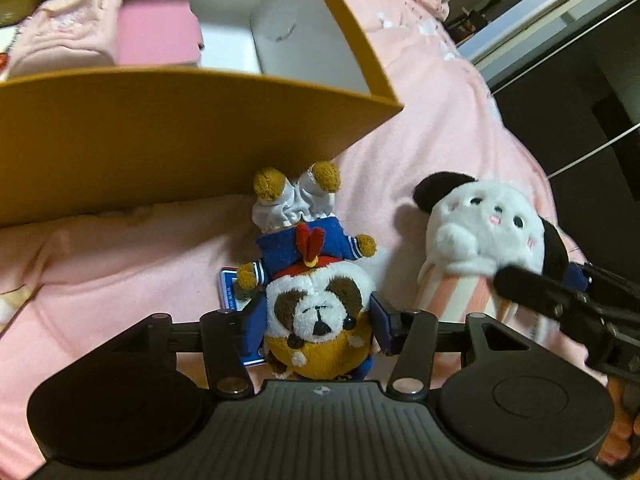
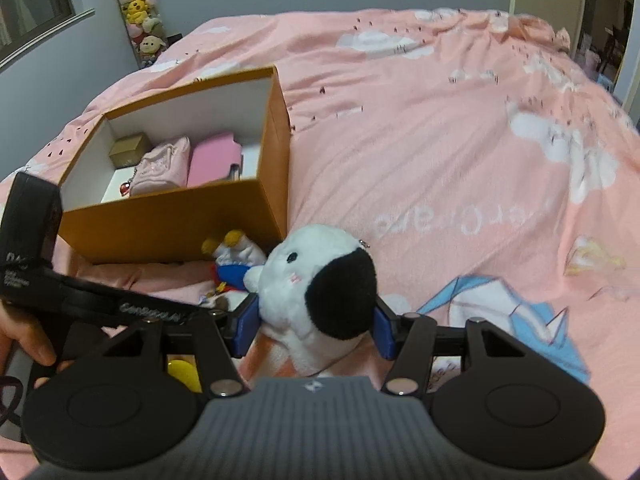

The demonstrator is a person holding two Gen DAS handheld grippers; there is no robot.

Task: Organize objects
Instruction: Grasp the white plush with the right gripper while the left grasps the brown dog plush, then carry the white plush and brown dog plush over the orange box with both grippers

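Left hand-held gripper clamped on sailor dog plush, lying on pink bed near orange box. Right hand-held gripper clamped on white black-eared plush, just right of it.
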